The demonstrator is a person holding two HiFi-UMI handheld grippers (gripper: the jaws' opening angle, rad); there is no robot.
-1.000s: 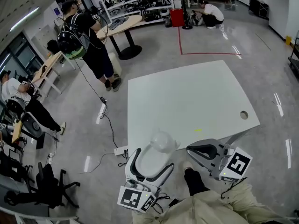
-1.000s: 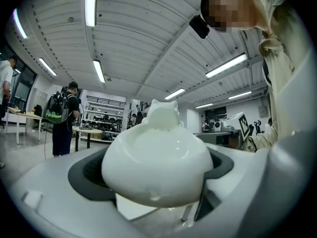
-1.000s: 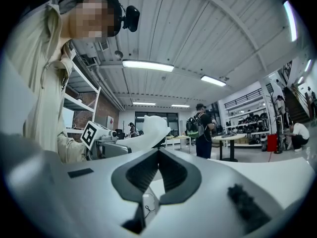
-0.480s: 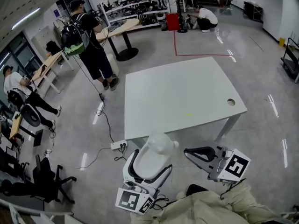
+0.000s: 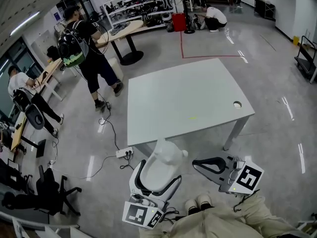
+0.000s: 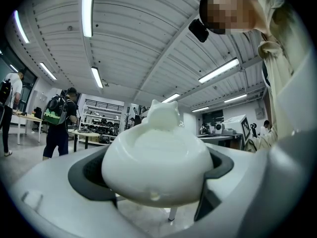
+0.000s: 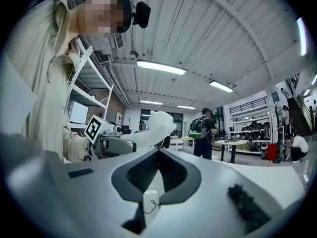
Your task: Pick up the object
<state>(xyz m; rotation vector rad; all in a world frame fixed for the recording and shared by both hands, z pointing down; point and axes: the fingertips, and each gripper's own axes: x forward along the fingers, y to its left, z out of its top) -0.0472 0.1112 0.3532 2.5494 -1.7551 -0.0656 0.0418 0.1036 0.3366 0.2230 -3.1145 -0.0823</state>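
Two grippers are hovering at lower centre: the left gripper (image 5: 160, 171) is clamping a white rounded plastic object (image 5: 166, 155), while the right gripper (image 5: 196, 163) is pressing its jaws together, empty.

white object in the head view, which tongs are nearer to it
Left. The left tongs are clamped on the white object, one jaw on each side. The right tongs are shut and empty, off to its right and not touching it.
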